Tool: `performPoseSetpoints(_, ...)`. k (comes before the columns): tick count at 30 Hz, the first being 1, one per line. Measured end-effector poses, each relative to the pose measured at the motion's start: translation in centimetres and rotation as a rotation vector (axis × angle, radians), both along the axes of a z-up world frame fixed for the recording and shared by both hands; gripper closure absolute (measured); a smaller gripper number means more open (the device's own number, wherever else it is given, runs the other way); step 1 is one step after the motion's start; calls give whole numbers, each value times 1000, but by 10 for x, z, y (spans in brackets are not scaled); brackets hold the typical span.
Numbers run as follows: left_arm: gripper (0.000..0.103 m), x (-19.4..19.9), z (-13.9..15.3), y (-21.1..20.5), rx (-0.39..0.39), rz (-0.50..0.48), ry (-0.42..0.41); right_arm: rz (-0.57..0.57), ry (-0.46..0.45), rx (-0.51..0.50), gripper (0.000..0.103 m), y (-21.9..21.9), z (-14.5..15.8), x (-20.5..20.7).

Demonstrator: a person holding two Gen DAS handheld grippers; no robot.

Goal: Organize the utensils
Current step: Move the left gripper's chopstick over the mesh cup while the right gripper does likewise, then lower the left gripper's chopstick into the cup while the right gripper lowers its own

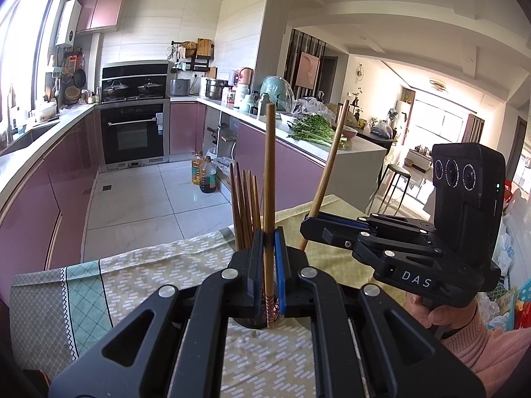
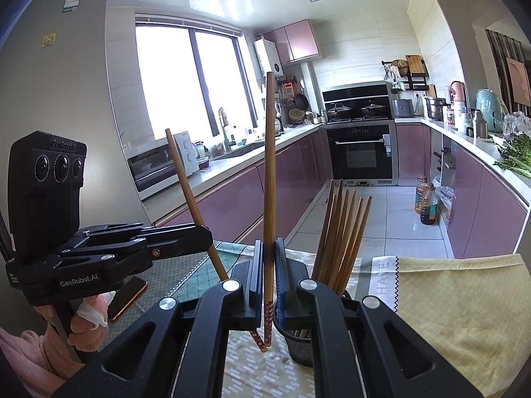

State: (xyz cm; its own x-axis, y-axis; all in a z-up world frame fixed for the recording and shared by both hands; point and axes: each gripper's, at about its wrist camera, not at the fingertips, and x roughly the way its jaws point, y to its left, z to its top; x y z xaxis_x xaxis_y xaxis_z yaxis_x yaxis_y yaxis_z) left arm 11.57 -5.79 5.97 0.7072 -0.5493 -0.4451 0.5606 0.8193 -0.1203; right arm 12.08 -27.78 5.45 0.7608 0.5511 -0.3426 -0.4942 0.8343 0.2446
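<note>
Chopsticks: one stands upright clamped in the left gripper (image 1: 269, 252), another (image 2: 269, 182) in the right gripper (image 2: 268, 258), both beside the holder (image 2: 300, 348) on the table. Lower each patterned tip-first into the holder's mouth, steering clear of the bundle (image 2: 341, 235), before letting go.

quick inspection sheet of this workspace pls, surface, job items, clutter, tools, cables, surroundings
surface: table under patterned green and yellow cloths
job's things: black mesh holder with a bundle of brown wooden chopsticks; two more single chopsticks, one per tool
clutter: dark phone with copper edge on the table
grippers: left tool shut on an upright chopstick; right tool shut on another upright chopstick
cables: nothing seen
surroundings: kitchen with pink cabinets, black oven, oil bottles on the floor
</note>
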Motion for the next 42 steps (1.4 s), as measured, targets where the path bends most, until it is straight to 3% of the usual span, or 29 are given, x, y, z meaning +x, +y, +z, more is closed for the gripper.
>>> performPoseSetpoints(42, 96, 9, 9, -12, -21, 15, -34, -55, -15, -9, 97, -5, 4, 11)
